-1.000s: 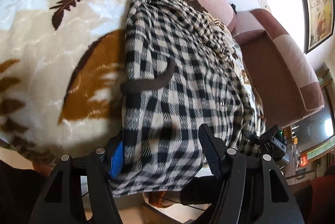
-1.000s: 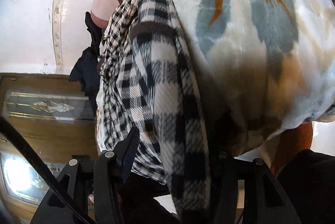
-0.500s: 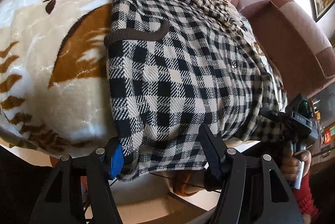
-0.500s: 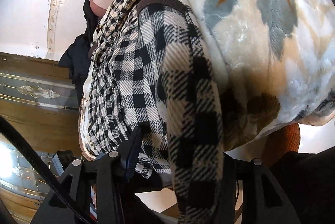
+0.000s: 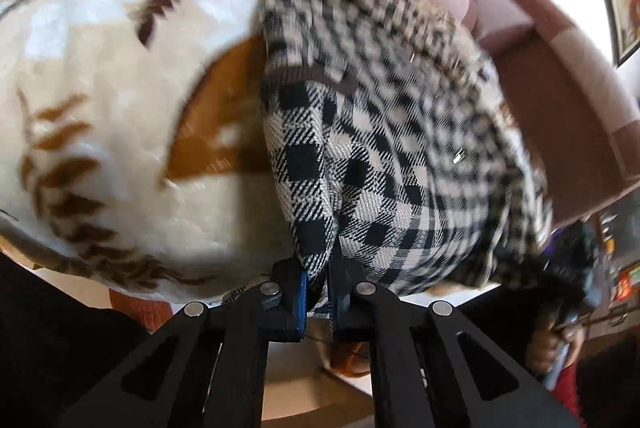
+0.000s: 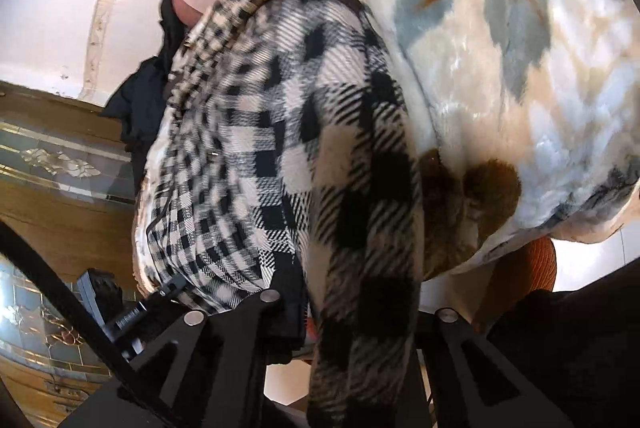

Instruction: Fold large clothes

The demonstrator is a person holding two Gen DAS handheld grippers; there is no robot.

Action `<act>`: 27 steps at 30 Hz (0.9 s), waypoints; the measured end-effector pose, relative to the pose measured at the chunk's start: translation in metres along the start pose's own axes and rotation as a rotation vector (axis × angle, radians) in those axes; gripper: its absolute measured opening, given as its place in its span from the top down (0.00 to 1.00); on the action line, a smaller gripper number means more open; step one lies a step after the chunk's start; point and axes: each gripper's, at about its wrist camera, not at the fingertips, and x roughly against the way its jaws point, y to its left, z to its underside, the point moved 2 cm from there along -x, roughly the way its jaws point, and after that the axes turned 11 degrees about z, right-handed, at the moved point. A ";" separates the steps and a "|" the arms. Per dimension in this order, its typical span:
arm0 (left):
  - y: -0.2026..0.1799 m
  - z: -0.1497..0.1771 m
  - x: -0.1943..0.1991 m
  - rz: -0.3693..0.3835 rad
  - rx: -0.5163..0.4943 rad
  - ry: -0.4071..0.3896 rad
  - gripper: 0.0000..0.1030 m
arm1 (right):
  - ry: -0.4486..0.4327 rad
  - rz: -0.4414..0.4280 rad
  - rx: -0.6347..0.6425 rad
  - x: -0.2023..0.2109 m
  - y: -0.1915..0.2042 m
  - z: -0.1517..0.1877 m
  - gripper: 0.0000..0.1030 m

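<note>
black-and-cream checked shirt, seemingly folded, on blanket

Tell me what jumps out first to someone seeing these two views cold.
The black-and-cream checked garment dominates, draped over a plush leaf-patterned blanket that fills the left of the left wrist view. At the bottom centre, the left gripper is pinched shut on the garment's near edge. In the right wrist view the same cloth runs down between the right gripper's fingers, hiding whether it grips.

A black-and-cream checked garment with brown trim lies on a cream blanket patterned with brown leaves.
</note>
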 end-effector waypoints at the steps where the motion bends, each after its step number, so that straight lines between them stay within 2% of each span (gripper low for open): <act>1: -0.002 0.000 0.011 0.013 -0.003 -0.017 0.93 | -0.013 -0.026 0.001 0.008 0.000 0.003 0.91; 5: -0.012 0.008 0.044 0.011 -0.034 -0.049 0.95 | -0.052 -0.094 0.013 0.041 -0.003 0.018 0.93; 10: -0.004 0.008 0.047 0.023 0.005 -0.044 0.96 | -0.057 -0.100 0.021 0.053 -0.003 0.020 0.94; 16: -0.015 -0.006 0.046 0.064 0.013 -0.051 0.96 | -0.064 -0.088 0.126 0.054 0.040 -0.002 0.94; 18: -0.020 -0.023 0.048 0.076 0.008 -0.066 0.96 | -0.079 -0.078 0.159 0.057 0.053 -0.016 0.94; 22: -0.028 -0.074 0.046 0.058 -0.015 -0.120 0.96 | -0.138 -0.038 0.215 0.055 0.085 -0.070 0.94; 27: -0.023 -0.167 0.015 -0.026 -0.009 -0.170 0.96 | -0.225 0.036 0.209 0.036 0.118 -0.158 0.94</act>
